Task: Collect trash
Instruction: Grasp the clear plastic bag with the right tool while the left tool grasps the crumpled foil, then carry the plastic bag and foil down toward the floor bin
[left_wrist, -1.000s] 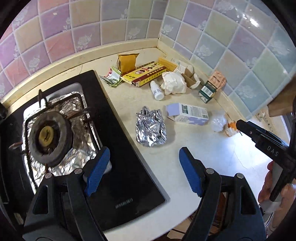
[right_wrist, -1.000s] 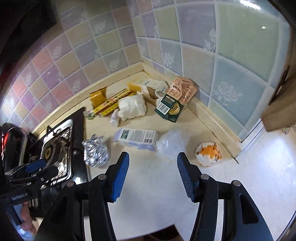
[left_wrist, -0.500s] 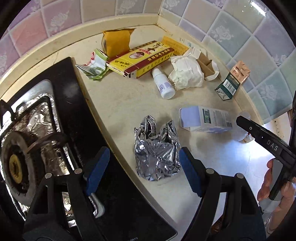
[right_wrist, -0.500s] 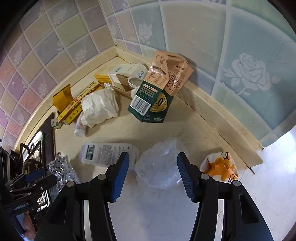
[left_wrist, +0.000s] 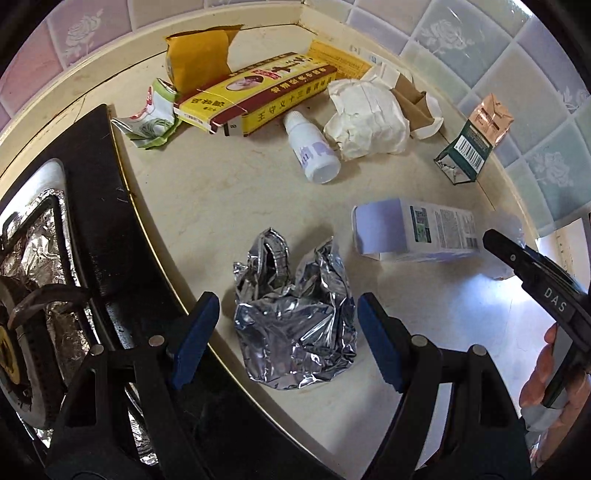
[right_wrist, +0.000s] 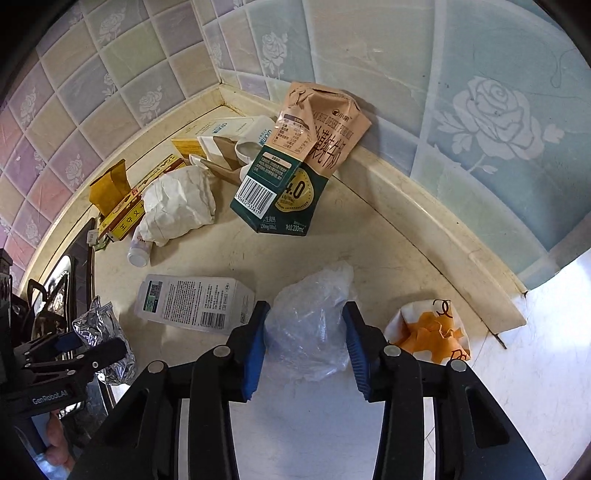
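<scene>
Trash lies scattered on a cream counter. My left gripper (left_wrist: 288, 332) is open, its blue pads on either side of a crumpled foil wad (left_wrist: 295, 328), apart from it. My right gripper (right_wrist: 306, 343) is open around a crumpled clear plastic bag (right_wrist: 310, 325), with both pads at the bag's sides. A white and lilac box (left_wrist: 413, 230) lies between the two; it also shows in the right wrist view (right_wrist: 192, 302). An orange and white wrapper (right_wrist: 432, 332) lies right of the bag.
A green milk carton (right_wrist: 284, 192), crumpled white paper (right_wrist: 177, 206), a small white bottle (left_wrist: 314, 155), a yellow box (left_wrist: 258, 99) and a yellow packet (left_wrist: 195, 59) lie toward the tiled corner. A black gas hob (left_wrist: 107, 236) with foil lining is at the left.
Both grippers have moved forward and down: the left now straddles the foil wad, the right now straddles the plastic bag and its jaws have narrowed.
</scene>
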